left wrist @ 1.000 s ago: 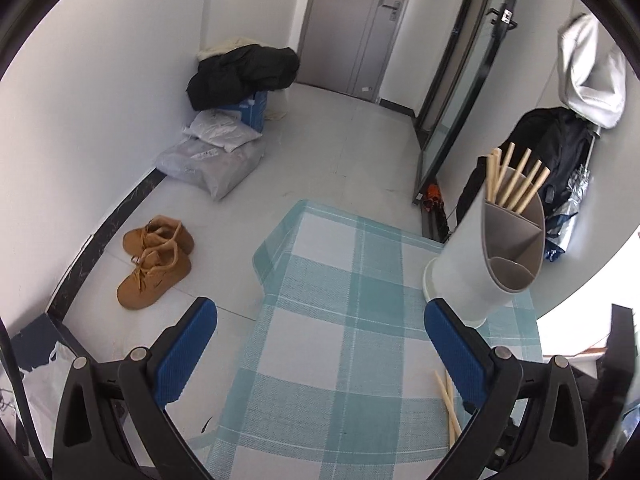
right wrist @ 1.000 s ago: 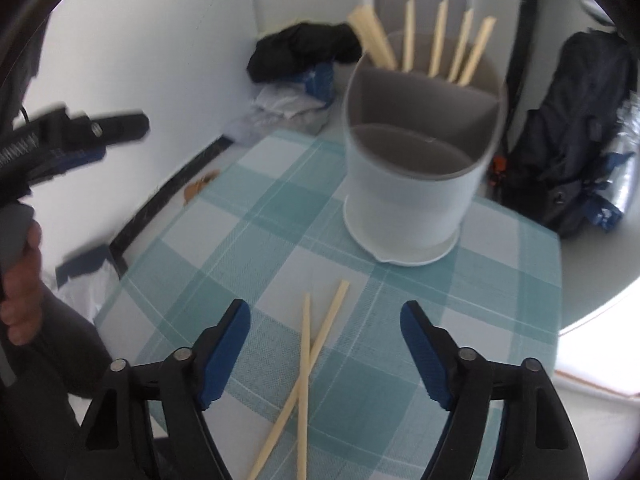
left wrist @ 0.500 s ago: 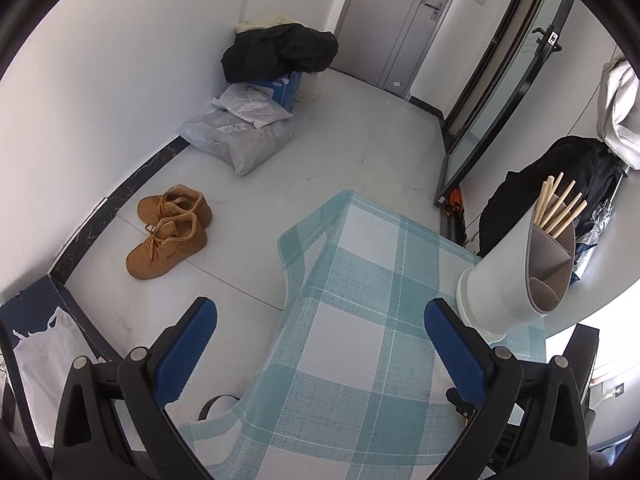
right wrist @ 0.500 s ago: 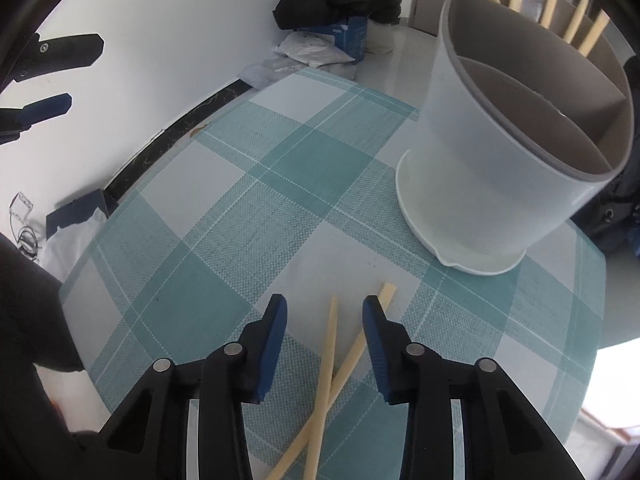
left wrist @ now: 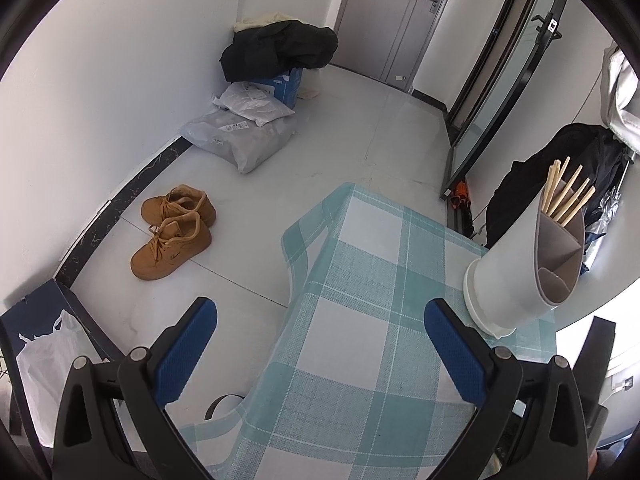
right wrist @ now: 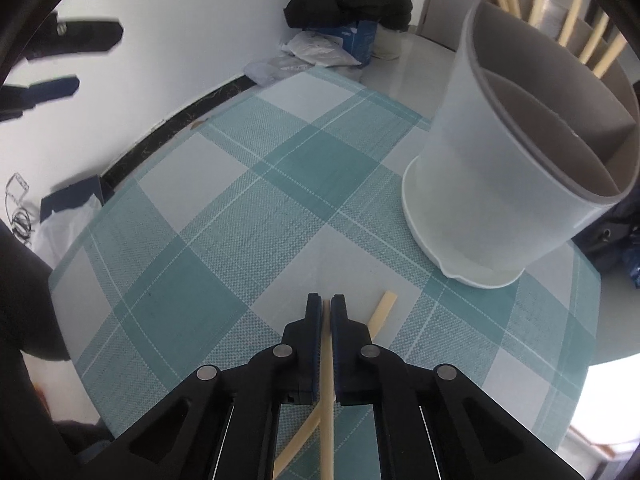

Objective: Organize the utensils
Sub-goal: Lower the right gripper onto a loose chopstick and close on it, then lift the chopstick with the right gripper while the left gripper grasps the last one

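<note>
Clamping down from above, the right hand-held gripper (right wrist: pixel 327 306) has just been closing and now has its blue pads pressed together on one pale wooden chopstick (right wrist: pixel 327 392), which runs straight back between the jaws toward the camera. The steep downward tilt suits a thin stick lying flat on the table — the pads can pinch it from both sides near its far end. A second pale wooden chopstick (right wrist: pixel 381 314) lies loose on the teal-and-white checked tablecloth (right wrist: pixel 224 240), crossing under the held one and ending just right of the fingertips, so my guess is that it waits its turn.

Beyond both, at the far right of the table, stands the white cylindrical utensil holder with a grey divided insert (right wrist: pixel 492 184); several more chopsticks already stand upright in its rear compartment, while the near compartment looks empty. That is probably where the gripped stick belongs — it would need lifting and tipping upright first.

The left hand-held gripper (left wrist: pixel 320 316) hangs over the table's left edge with its jaws wide apart and nothing between them, well clear of the chopsticks. Farther off, a pair of tan suede shoes (left wrist: pixel 172 232) sits on the floor.
</note>
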Demonstrator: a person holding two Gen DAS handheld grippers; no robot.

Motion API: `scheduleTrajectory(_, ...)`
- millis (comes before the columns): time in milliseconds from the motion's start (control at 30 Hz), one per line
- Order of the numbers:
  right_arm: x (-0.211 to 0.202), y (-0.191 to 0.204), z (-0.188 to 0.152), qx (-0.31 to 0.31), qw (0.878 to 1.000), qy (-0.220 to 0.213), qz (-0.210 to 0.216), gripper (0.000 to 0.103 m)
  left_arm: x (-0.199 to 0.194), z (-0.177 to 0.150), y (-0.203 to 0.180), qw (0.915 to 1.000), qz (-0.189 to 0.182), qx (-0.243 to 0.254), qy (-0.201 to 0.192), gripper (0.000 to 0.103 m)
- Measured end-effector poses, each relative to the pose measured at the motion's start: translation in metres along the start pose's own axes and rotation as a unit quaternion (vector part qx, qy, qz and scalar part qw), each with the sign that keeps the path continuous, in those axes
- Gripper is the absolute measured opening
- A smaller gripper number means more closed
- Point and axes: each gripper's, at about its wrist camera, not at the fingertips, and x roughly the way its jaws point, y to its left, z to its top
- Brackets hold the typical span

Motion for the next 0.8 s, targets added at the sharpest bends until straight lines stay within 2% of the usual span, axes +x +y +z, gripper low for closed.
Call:
scheduleTrajectory(133, -0.021, -0.023, -0.006, 0.058, 0.998, -0.037, 0.01, 0.004, 0.007, -0.005, -0.011, 0.9998, 0.001, 0.015, 0.016, 0.101)
scheduleTrajectory(267, -0.041, -0.054, -0.013, 0.128, 0.989, -0.065, 0.019, 0.004, 0.019, -0.013, -0.03, 0.9971, -0.033, 0.033, 0.059, 0.101)
scheduleTrajectory(400, -0.062, -0.087, -0.024, 0.204, 0.973, -0.1, 0.035, 0.004, 0.025, -0.023, -0.059, 0.9931, -0.051, 0.072, 0.077, 0.101)
scheduleTrajectory(533, -0.074, -0.121, -0.045, 0.28, 0.95, -0.125, 0.05, 0.004, 0.034, -0.035, -0.086, 0.9877, -0.06, 0.103, 0.101, 0.101)
scheduleTrajectory(667, -0.083, -0.147, -0.066, 0.339, 0.927, -0.144, 0.068, 0.004, 0.042, -0.048, -0.108, 0.9818, -0.062, 0.135, 0.118, 0.101)
scheduleTrajectory(800, -0.095, -0.157, -0.08, 0.363, 0.915, -0.163, 0.066, 0.004, 0.049, -0.059, -0.124, 0.9762, -0.062, 0.156, 0.137, 0.101)
